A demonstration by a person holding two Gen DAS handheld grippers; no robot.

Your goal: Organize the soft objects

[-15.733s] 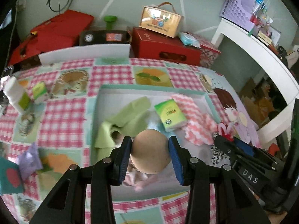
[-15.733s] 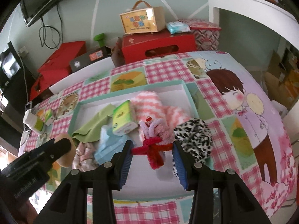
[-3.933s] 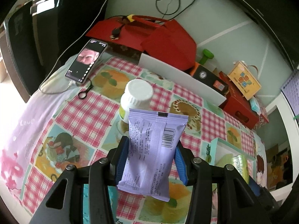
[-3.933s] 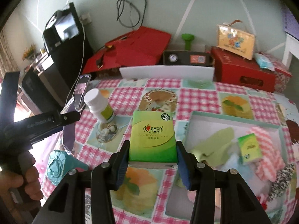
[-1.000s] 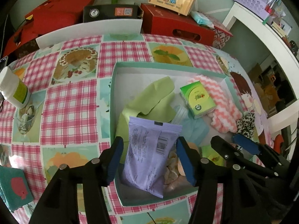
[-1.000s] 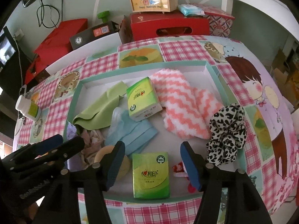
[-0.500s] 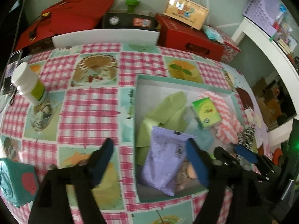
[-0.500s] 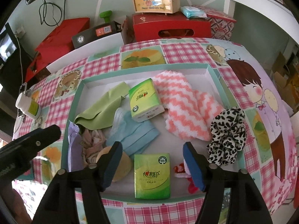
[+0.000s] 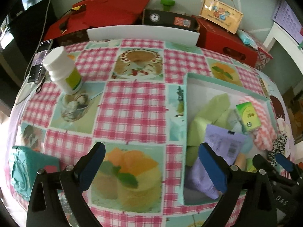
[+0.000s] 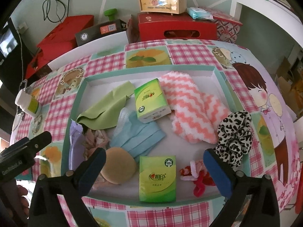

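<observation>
Both drops into tray (image 10: 219, 75) done; left gripper (image 9: 151, 168) and right gripper (image 10: 155, 168) opening, empty; next, teal pouch (image 9: 22, 168).

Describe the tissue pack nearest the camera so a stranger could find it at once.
Start at the shallow teal-rimmed tray on the checked tablecloth. Along its near edge, between the round tan sponge and the red-and-pink hair tie, lies the green rectangular tissue pack. Its twin sits farther back, tilted.

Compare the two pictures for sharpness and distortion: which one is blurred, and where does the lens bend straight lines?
Left wrist view: soft with motion smear, worst on the purple packet and tray. Right wrist view: crisp, the print on the near tissue pack readable. Both: fisheye bows the tablecloth's checks outward, with dark corners.
</observation>
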